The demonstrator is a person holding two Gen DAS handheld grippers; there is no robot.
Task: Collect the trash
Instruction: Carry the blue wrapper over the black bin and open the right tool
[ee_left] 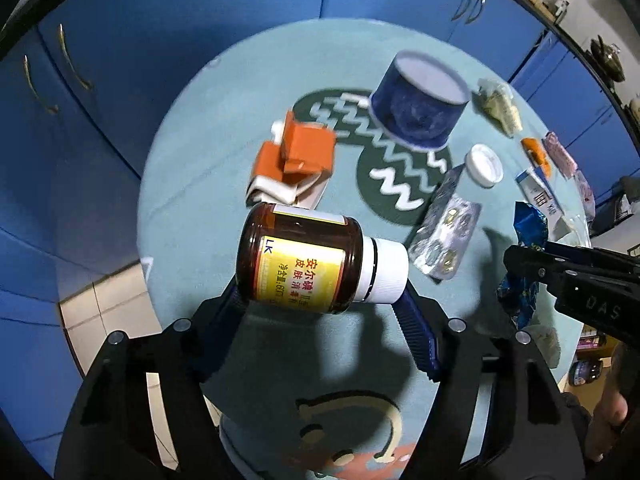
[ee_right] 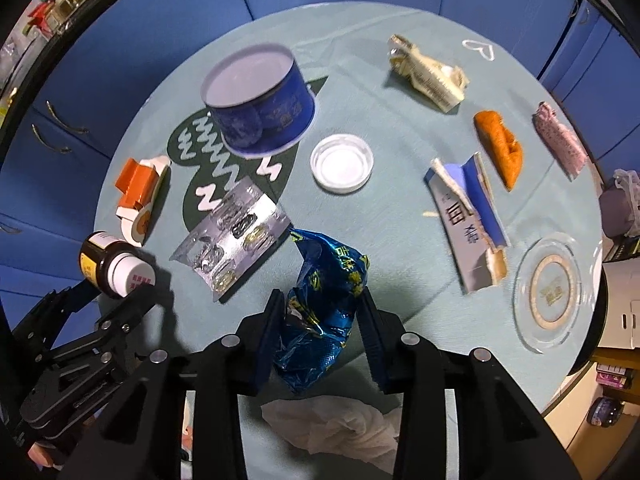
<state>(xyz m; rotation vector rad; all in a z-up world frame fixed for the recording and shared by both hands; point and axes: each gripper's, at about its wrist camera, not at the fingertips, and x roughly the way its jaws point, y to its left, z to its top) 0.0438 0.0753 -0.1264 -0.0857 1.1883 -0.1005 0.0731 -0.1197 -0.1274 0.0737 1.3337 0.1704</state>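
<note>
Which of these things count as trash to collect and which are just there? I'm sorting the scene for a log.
Trash for the job:
brown bottle, held by the left gripper
blue wrapper, held by the right gripper
blister pack
white lid
torn box

Just there:
blue cabinets
tablecloth

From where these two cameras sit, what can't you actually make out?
- Brown bottle: its label is cut off at the lower edge in the left view; the right view shows mostly its cap.
- Blue foil wrapper: its lower end is hidden between the right fingers.
- Blue tub: blurred print, unreadable in both views.
- No trash bin visible.
</note>
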